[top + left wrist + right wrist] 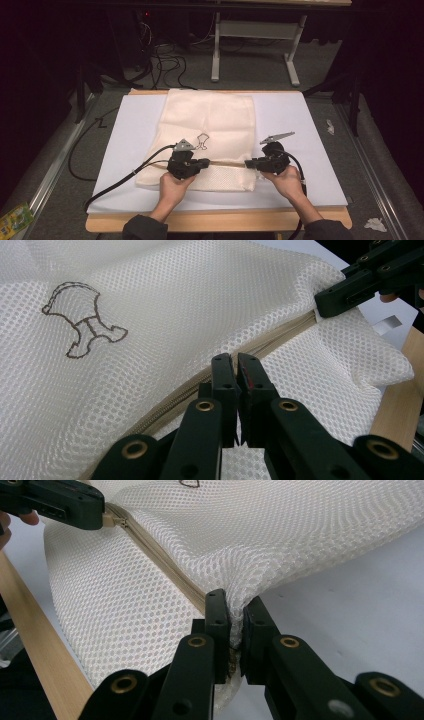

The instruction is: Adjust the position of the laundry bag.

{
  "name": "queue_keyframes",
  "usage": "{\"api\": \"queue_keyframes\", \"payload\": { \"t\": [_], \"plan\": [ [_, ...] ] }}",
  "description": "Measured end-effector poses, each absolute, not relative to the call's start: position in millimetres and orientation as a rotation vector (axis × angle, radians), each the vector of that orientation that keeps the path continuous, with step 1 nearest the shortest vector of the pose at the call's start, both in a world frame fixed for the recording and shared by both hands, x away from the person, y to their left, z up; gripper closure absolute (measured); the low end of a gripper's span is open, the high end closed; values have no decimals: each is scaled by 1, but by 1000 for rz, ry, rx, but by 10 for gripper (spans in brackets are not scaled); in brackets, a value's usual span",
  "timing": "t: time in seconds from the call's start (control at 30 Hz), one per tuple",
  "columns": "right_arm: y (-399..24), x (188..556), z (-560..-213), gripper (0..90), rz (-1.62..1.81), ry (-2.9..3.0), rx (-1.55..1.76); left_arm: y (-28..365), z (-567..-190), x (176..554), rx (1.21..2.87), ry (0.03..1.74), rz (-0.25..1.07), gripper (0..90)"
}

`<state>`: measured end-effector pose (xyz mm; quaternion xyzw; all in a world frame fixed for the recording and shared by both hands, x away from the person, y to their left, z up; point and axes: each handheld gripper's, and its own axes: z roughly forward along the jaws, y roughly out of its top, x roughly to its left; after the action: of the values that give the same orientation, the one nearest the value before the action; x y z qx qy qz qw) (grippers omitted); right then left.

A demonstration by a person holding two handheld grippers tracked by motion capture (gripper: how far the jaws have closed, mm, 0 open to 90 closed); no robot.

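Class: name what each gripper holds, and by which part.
Both hold the mesh laundry bag. The left gripper pinches the zipper's pull end; the right gripper clamps the mesh edge at the zipper's other end.

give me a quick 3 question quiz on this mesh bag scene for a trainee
1. True or false: the right gripper pinches the edge of the mesh bag.
2. What runs across the bag between the two grippers?
3. The left gripper is closed at: A) the zipper B) the printed emblem C) the table edge.

Key: 1 true; 2 the zipper; 3 A
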<state>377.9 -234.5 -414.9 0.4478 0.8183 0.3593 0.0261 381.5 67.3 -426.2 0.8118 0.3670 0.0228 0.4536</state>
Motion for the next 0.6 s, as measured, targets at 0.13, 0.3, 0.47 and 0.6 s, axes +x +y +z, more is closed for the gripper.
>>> {"api": "queue_keyframes", "payload": {
  "t": [0.13,0.3,0.47,0.6],
  "plan": [
    [-236,379,-414,857,1119,2532,1389,69,-425,381,2004,912,58,874],
    [-236,379,-414,857,1130,2534,1396,70,-425,382,1999,917,56,874],
    [-237,378,-413,857,1112,2527,1387,76,-425,383,1997,938,75,874],
    [-243,378,-413,857,1125,2523,1403,86,-424,384,1977,955,58,875]
  ]
}}
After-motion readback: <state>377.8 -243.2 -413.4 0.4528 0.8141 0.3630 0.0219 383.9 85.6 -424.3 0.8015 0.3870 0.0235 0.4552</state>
